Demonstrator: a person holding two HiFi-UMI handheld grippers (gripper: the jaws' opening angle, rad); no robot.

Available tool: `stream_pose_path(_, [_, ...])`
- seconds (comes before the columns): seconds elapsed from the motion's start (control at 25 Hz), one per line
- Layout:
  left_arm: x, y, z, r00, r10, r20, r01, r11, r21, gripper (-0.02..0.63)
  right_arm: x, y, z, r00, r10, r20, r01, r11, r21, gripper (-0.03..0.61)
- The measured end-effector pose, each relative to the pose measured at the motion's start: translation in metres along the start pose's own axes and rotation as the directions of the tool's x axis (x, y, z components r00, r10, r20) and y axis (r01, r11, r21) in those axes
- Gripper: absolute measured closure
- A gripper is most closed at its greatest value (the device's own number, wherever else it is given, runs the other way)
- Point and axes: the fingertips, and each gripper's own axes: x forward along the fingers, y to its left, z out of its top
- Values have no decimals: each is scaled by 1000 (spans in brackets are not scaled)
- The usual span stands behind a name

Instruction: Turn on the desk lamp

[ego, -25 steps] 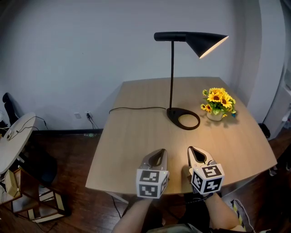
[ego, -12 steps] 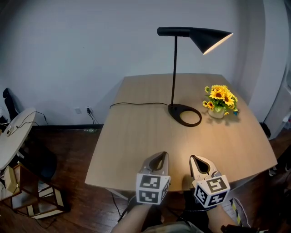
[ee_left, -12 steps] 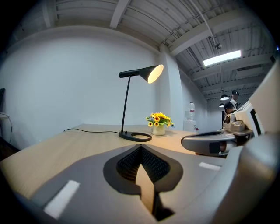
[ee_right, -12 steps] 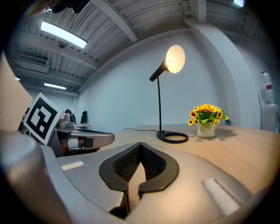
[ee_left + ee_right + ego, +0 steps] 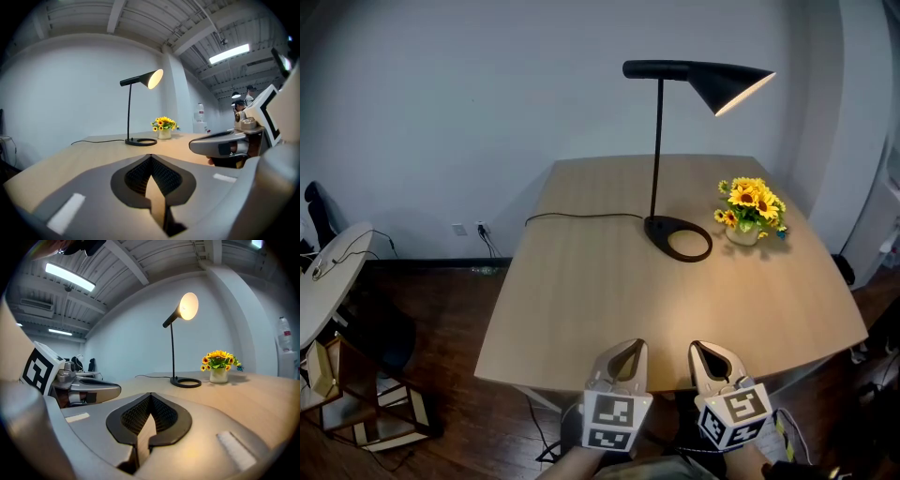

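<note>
**benchrat:** ok so your desk lamp (image 5: 656, 141) looks lit to me. The inside of the shade (image 5: 733, 86) glows warm, and there's a bright patch on the table (image 5: 581, 300) on the near side of the lamp's base (image 5: 678, 238). I'd call the switch-on step done, not pending.

**lumen_42:** agree. And you're nowhere near it. Your left gripper (image 5: 623, 361) and right gripper (image 5: 712, 361) sit side by side, well apart from the lamp, over the table edge farthest from it. Neither one touches anything.

**benchrat:** jaws? Both gripper views show them pressed together at the tips with nothing between them, only tabletop and the lamp far ahead. So both are closed up and empty.

**lumen_42:** yep. The lamp's only neighbours are the pot of sunflowers (image 5: 750, 211) just right of its base and the cord (image 5: 581, 216) running off to the left of it.

**benchrat:** next move, my guess: nothing left to press, so you hold both grippers off the lamp and call it. If you do have to reach for it, I can't spot a switch anywhere on the lamp from these views, so you'd have to find that first. Go in with one closed tip and stay clear of the flowers, since that pot stands so close to the base.
</note>
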Motion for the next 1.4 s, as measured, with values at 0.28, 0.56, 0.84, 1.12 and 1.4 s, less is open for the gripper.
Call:
stream_pose_path(0.28, [-14,-4,-3,1000,11,3,-11,1000,-5,614,-13,13,-4,1000,14,4,-14,1000,-3,578])
stream_pose_path(0.56, [-16,-6,-1,999,19,35,-20,1000,16,614,-18,14,-5,1000,4,23,-4,1000,-21,578])
stream_pose_path(0.84, [-19,-8,1,998,9,64,-11,999,34,614,-23,16,-21,1000,15,18,-15,999,40,578])
stream_pose_path(1.12, [-23,-11,-2,999,12,40,-13,999,32,614,-21,19,-21,1000,10,6,-10,1000,-3,578])
stream_pose_path(1.4, [-36,-14,4,999,11,45,-12,1000,10,614,-21,20,-23,1000,4,-11,-4,999,-41,578])
